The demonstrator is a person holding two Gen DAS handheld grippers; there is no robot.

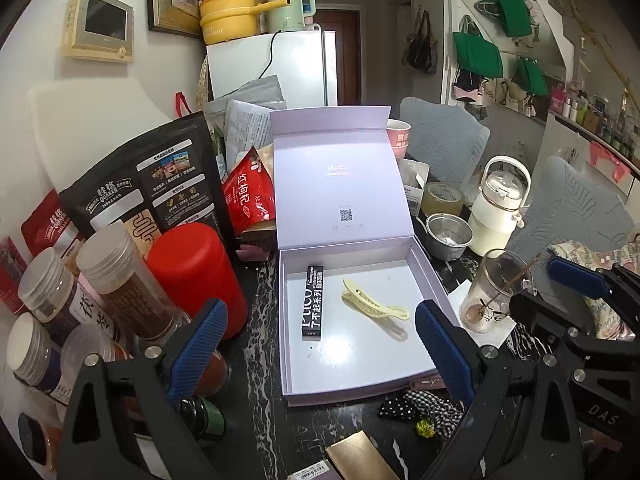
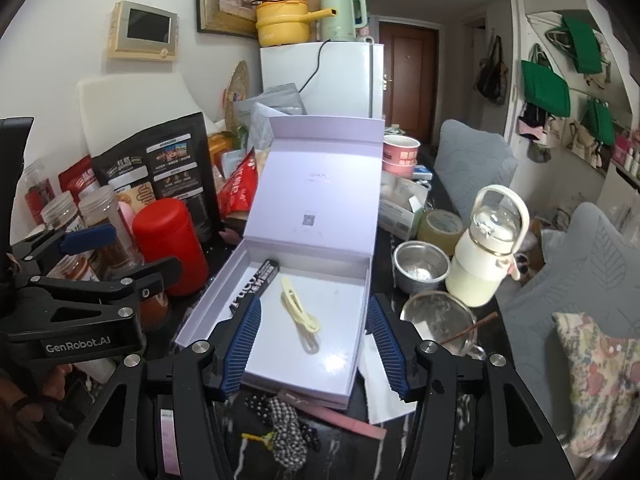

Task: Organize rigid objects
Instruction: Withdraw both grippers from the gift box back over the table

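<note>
Lying open on the cluttered dark marble table (image 1: pixel 260 320), a pale lilac box (image 1: pixel 424 268) has its lid (image 1: pixel 340 184) propped upright at the far side. Inside the tray, a black stick-shaped package (image 1: pixel 313 302) with white lettering rests near the left wall, and a pale yellow hair clip (image 1: pixel 376 308) lies just beside it toward the middle, the two apart from each other.

Both claws hover above the near edge of the box with nothing in them. The left gripper (image 1: pixel 320 344) has its blue pads spread wide, released. The right gripper (image 2: pixel 316 344) is also released, its jaws parted less widely, with the hair clip seen between the pads but lower down, on the tray floor, not touched.

A red canister (image 1: pixel 196 276) and several clear-lidded jars (image 1: pixel 116 276) stand left of the box. To its right sit a metal cup (image 1: pixel 448 236), a white bottle (image 1: pixel 496 208) with a handle, and a glass cup (image 1: pixel 492 292). A black-and-white checked cloth (image 2: pixel 284 428) lies in front of the box.
</note>
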